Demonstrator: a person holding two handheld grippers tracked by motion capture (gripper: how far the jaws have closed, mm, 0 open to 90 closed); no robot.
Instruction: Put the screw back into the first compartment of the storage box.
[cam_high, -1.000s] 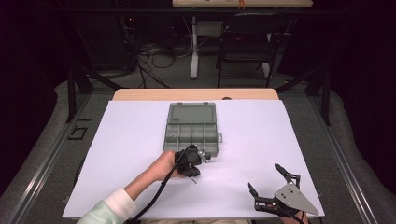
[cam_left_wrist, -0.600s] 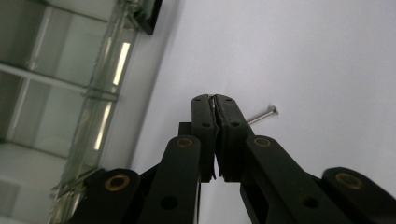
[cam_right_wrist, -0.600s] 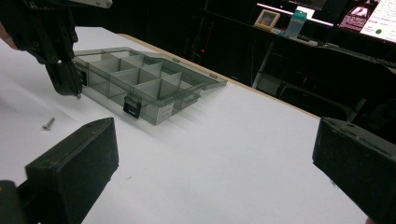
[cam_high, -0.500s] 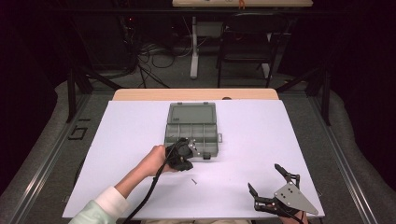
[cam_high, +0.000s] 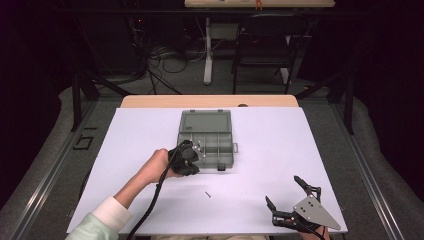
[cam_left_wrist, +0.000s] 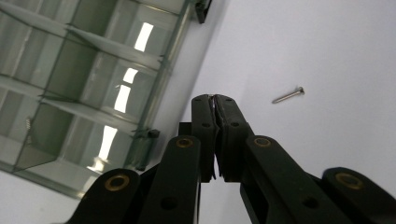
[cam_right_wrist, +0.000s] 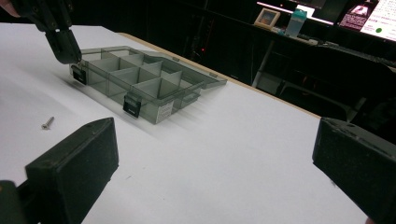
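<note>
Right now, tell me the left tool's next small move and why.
Probably carry it on over the box and open above a compartment: the left tool is shut on something thin and silvery and sits at the box's near corner, with one screw left lying on the table.

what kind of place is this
Probably a lab or recording workspace rather than a home: a wooden table under a white sheet holds a clear grey plastic compartment box, with tangled cables on the floor and lit monitors in the dark room behind.
</note>
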